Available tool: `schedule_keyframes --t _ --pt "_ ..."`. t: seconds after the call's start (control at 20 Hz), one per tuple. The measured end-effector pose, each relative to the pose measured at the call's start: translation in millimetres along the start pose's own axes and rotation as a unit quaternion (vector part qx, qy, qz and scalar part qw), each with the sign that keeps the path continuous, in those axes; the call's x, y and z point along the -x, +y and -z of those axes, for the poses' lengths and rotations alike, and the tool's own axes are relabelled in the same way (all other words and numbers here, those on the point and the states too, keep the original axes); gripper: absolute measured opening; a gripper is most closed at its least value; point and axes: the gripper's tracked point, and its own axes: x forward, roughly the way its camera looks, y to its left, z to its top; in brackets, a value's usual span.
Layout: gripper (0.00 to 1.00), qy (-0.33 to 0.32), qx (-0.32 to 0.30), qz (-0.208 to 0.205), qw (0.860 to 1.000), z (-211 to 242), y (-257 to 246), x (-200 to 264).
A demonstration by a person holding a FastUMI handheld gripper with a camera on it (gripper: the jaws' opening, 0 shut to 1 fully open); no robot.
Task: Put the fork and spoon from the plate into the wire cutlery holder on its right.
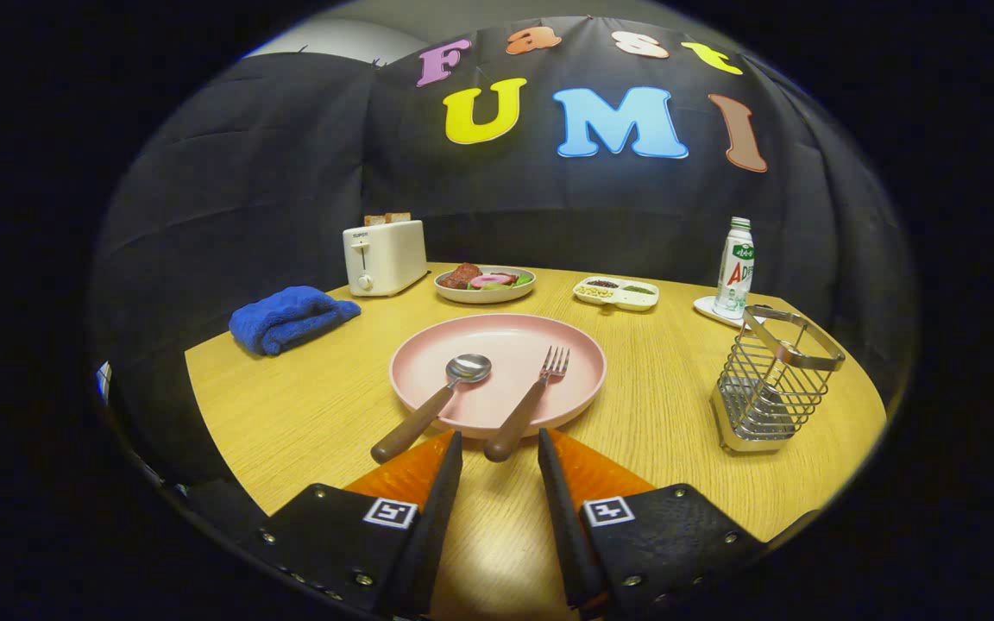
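The gripper (500, 444) is held open above the near part of the table (661, 405), and nothing is held between its fingers. The butt of the fork (525, 406) handle lies just ahead of the fingertips, in line with the gap between them.

The fork and the spoon (435, 405) are both rested on the pink plate (510, 341). Their metal heads lie on the plate floor, and their wooden handles are carried over the near rim toward the gripper. The long axis of the fork is directed from its handle end, close to the fingers, away and slightly to the right, with the tines pointed toward the far side of the table. The spoon lies to the left of the fork. Its axis is angled more strongly, with the bowl at the far end and the handle end brought out past the left fingertip.

The wire cutlery holder (771, 379) is placed upright to the right of the plate, well apart from it, with its handle raised over the opening.

The step in hand is judged to be the approach to the fork. For a clean grasp, the fingers are to be advanced until the wooden handle is straddled. They are to be closed across the handle, square to its long axis. The handle is to be gripped ahead of its butt, so that tilting is limited when the fork is lifted. The plate rim is to be avoided on closing. The spoon handle lies close by and is not to be nudged.
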Motion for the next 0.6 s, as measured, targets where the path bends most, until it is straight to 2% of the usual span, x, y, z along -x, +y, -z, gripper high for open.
schedule_keyframes --t 0.05,0.15,0.35,0.4,0.45,0.6 --pt "0.52 0.002 -0.001 -0.001 1.0 0 1 -1" --pt "0.53 0.003 -0.003 -0.006 1.0 0 3 -1" --pt "0.53 0.025 -0.022 0.015 0.999 5 -5 -7" --pt "0.37 0.021 -0.032 0.021 0.999 8 -11 -17" --pt "0.21 0.031 -0.035 0.015 0.999 10 -9 -8" --pt "0.21 0.031 -0.035 0.018 0.999 8 -8 -7"
